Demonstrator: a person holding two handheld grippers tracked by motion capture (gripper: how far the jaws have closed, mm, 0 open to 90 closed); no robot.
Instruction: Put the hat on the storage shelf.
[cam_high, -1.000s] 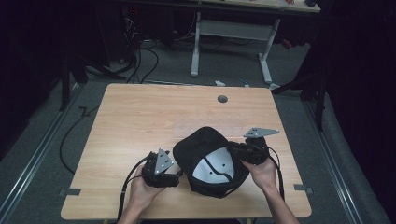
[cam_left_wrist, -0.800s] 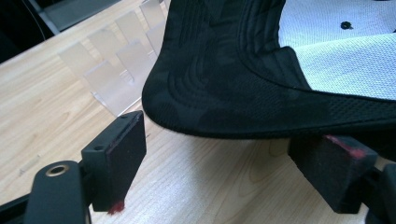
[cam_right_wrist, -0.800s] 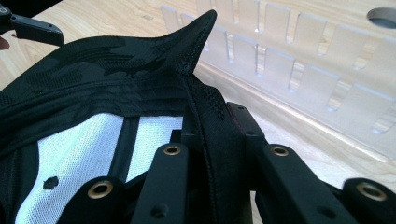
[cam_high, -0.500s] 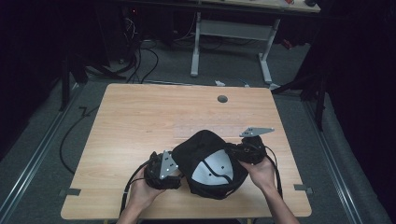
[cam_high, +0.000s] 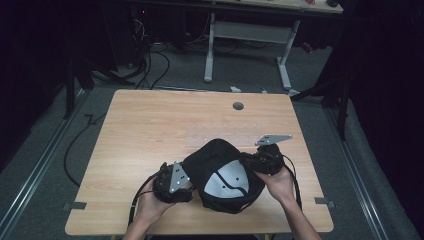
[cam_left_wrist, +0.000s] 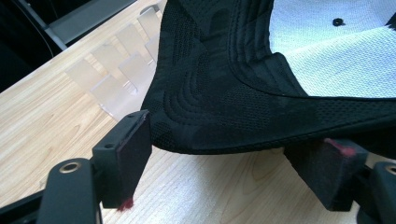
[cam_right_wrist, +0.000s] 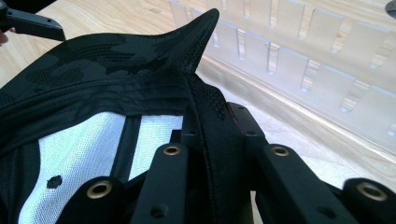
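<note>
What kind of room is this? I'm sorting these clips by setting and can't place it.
Probably a lab or recording workspace, not a home. A bare wooden table stands on grey floor amid dark surroundings, loose cables trail behind it, and an adjustable desk frame stands at the back.

One black cap (cam_high: 220, 172) with a white lining lies on one wooden surface (cam_high: 150, 130). Two tools are at it: the left tool (cam_high: 187, 181) and the right tool (cam_high: 250, 161), each held in one hand. One round hole (cam_high: 238, 106) marks the surface.
</note>
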